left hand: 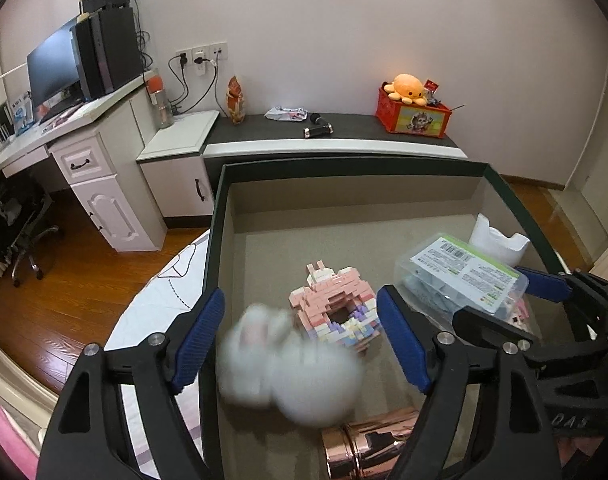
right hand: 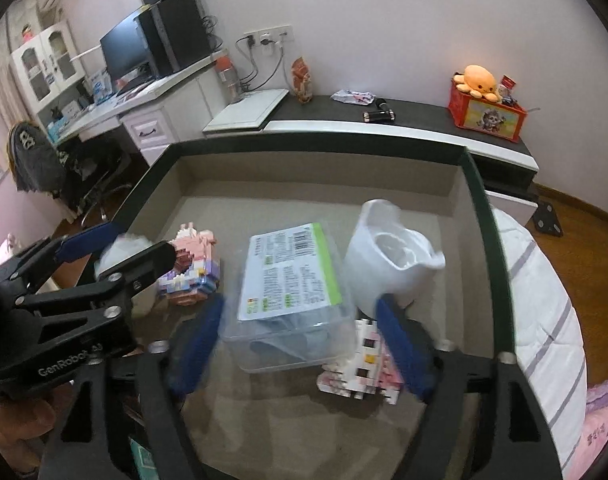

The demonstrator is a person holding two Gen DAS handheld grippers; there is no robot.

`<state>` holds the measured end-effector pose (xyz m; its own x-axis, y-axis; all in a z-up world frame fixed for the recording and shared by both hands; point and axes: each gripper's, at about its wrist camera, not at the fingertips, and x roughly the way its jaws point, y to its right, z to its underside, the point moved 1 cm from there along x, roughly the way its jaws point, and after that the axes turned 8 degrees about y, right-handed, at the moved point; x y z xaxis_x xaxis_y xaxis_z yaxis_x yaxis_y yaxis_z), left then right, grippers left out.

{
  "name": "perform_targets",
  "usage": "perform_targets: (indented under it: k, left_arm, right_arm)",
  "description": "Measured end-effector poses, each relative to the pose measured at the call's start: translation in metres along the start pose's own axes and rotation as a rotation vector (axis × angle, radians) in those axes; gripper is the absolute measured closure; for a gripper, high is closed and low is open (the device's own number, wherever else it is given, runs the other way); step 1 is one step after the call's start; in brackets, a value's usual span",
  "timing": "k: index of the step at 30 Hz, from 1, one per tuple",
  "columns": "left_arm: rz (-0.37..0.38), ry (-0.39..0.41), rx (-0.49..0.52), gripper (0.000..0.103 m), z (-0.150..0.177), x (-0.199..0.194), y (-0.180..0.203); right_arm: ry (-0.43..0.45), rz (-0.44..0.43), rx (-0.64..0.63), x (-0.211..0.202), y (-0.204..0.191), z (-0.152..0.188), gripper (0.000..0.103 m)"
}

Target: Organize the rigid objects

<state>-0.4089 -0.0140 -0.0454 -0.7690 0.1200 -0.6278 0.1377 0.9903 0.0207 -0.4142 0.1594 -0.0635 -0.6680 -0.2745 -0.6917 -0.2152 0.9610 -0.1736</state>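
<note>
While both grippers hover over the dark-rimmed box (left hand: 214, 216), the step in hand looks like dropping a white fluffy-looking object (left hand: 292, 368) into it: the thing is smeared by motion blur between the spread jaws of the left gripper (left hand: 300, 340), touching neither pad as far as the blur allows, so I judge it just let go or falling, not held. Left gripper gapes wide, angled down over the box's near-left corner, above a copper-coloured cylinder (left hand: 368, 444) and just short of the pink brick model (left hand: 336, 304). Right gripper (right hand: 300, 344) also stands wide, its blue pads either side of the clear plastic container (right hand: 292, 300) but not pressing it; the left pad is blurred, so contact there is uncertain. A white pitcher (right hand: 388, 256) sits beside the container at the far right, a second brick figure (right hand: 364, 364) at the near right. Next move likely calls for the right jaws to close squarely on the container or pull clear.
</note>
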Motion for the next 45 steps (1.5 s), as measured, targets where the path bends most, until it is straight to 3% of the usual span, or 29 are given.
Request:
perform_targets:
  k: [7,19,27,32,39,45]
  left_arm:
    - [-0.045,0.111,-0.027,0.001,-0.004,-0.040,-0.009]
    - [-0.061,0.212,-0.029,0.000,0.015,-0.154,-0.014]
    - [-0.028,0.257,-0.054,0.000,0.051,-0.234,-0.007]
    - [0.003,0.253,-0.061,0.000,0.076,-0.259,0.005]
    - [0.034,0.209,-0.058,0.000,0.106,-0.265,0.028]
    - [0.040,0.171,-0.045,0.000,0.134,-0.266,0.042]
  right_arm:
    - [0.037,-0.018,0.058,-0.022,0.003,-0.004,0.020]
    - [0.143,-0.014,0.074,-0.106,-0.018,0.005,0.019]
    - [0.231,-0.044,0.100,-0.182,-0.022,0.050,0.019]
    - [0.250,-0.052,0.129,-0.210,-0.017,0.080,0.019]
    - [0.259,0.046,0.070,-0.233,-0.026,0.125,0.019]
    - [0.237,0.075,0.073,-0.239,-0.028,0.152,0.019]
